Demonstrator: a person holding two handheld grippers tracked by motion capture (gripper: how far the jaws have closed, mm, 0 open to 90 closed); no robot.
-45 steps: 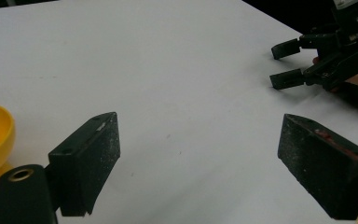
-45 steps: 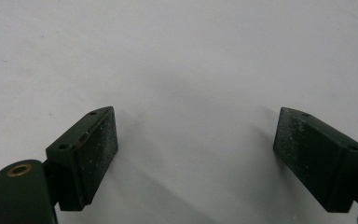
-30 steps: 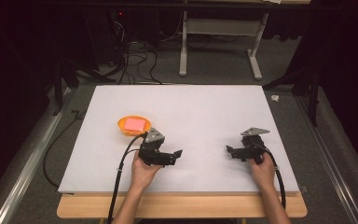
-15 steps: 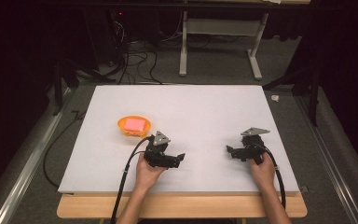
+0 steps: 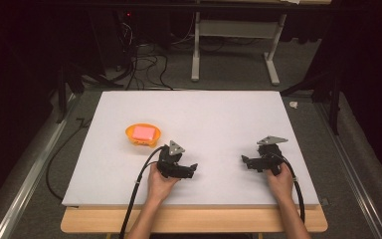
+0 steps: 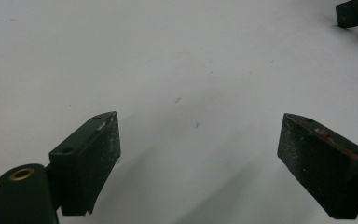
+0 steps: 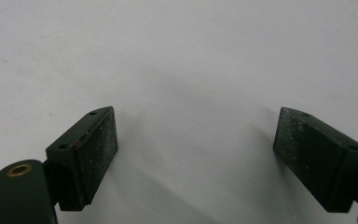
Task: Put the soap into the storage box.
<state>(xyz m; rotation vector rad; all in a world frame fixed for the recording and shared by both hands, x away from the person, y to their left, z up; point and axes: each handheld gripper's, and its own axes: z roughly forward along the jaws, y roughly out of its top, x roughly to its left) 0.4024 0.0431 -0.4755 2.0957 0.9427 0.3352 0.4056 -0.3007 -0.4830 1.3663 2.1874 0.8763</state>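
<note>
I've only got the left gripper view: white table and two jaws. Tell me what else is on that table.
Observer: An orange bowl, in the high view just beyond the left gripper and to its left.
Operator: Say what's in it.
Observer: A pink block.
Operator: Report the right gripper.
Observer: The right gripper is open with nothing between its jaws, over bare table.

High view overlooks the white table; both gripper views skim it closely.
</note>
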